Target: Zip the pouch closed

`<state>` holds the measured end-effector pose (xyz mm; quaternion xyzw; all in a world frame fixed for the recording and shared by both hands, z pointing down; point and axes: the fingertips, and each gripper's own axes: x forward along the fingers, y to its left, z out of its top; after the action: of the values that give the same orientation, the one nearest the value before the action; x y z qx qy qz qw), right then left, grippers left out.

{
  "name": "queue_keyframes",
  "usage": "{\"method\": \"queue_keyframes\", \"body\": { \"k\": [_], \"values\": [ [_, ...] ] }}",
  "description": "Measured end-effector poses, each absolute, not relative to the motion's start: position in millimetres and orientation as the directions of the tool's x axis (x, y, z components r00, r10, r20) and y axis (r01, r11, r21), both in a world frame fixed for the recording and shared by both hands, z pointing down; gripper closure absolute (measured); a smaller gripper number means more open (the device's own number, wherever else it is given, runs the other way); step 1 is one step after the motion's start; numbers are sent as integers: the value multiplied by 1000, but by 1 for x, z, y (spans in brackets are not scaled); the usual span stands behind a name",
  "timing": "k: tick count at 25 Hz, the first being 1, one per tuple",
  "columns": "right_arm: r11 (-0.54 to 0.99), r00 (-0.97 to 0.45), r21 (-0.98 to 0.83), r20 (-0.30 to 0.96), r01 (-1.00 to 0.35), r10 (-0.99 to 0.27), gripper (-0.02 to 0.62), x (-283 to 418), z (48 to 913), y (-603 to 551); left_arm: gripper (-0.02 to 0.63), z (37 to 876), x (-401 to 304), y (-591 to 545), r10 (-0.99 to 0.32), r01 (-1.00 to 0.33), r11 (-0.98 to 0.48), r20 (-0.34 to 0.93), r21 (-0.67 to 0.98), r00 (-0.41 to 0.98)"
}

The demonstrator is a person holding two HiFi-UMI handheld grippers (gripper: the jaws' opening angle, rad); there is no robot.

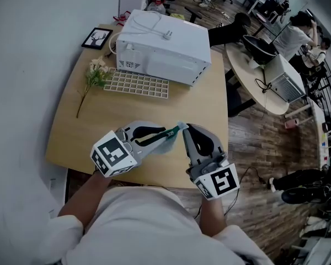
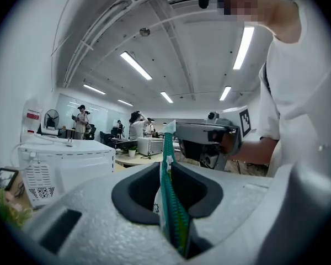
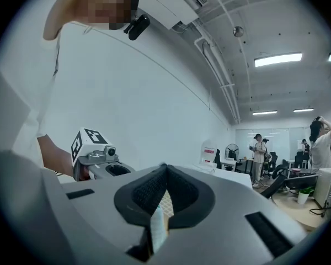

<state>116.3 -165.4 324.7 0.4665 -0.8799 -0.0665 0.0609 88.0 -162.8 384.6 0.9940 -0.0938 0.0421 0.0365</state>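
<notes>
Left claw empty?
No, in the left gripper view the teal zipper edge of the pouch sits pinched between the jaws of the left claw.

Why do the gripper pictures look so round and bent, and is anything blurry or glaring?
Left gripper view: the wide-angle lens bows the room, the corners go black, the ceiling lights blow out white, and the near pouch is soft. Right gripper view: same bowing, and the pale wall is flat and even. Head view: sharp and evenly lit, though the table edges curve.

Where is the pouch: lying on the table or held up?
Held up: the left gripper and right gripper each pinch the pouch above the table.
</notes>
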Motion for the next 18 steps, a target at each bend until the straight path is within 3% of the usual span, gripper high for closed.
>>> {"method": "queue_keyframes", "body": {
  "k": [14, 18],
  "values": [
    [545, -552, 188, 19, -817, -834, 592, 109, 314, -160, 505, 376, 100, -153, -243, -245, -969, 63, 29, 968],
    [569, -576, 184, 18, -802, -818, 592, 102, 314, -157, 518, 375, 99, -155, -228, -231, -968, 40, 96, 973]
  ]
}}
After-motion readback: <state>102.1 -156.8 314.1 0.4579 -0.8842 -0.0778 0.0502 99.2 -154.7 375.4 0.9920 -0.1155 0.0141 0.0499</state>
